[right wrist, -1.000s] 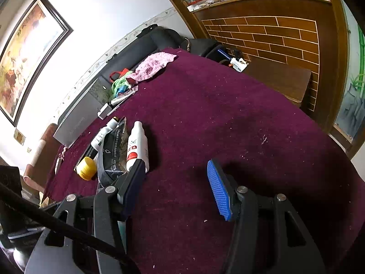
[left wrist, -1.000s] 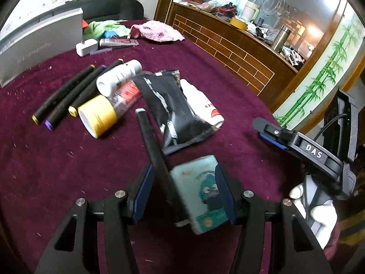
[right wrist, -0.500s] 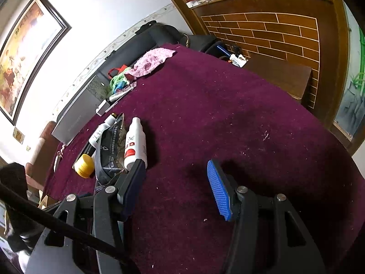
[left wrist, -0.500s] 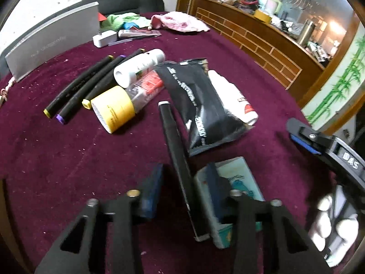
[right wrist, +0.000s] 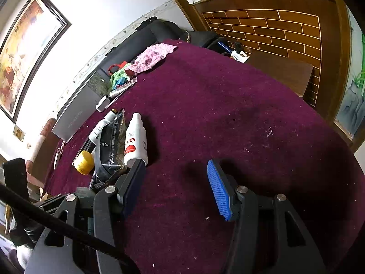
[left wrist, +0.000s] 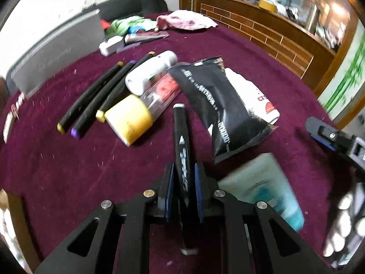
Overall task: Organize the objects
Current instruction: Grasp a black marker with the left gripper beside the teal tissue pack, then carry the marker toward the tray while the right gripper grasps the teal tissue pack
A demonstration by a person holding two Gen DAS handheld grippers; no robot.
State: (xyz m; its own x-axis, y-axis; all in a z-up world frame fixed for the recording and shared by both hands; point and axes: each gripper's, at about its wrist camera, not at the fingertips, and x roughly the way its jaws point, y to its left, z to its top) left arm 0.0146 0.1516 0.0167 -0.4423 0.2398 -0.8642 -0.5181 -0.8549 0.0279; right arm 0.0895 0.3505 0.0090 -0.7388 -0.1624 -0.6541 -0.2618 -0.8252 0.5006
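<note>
Three markers (left wrist: pixel 91 100) already lie side by side at the left of the counter (left wrist: pixel 68 171), next to a yellow-capped bottle (left wrist: pixel 141 107), a white bottle (left wrist: pixel 150 73) and a black pouch (left wrist: pixel 219 105) in a loose row. A fourth marker (left wrist: pixel 181 141) (black, pale-capped) is out of line, and a teal packet (left wrist: pixel 262 189) sits apart, so the sorting looks partly done. The left tongs (left wrist: pixel 183 189) point steeply down and have just been closing; their pads now clamp that stray marker. The right tongs (right wrist: pixel 175 187) hover over bare cloth, jaws apart and holding nothing.
</note>
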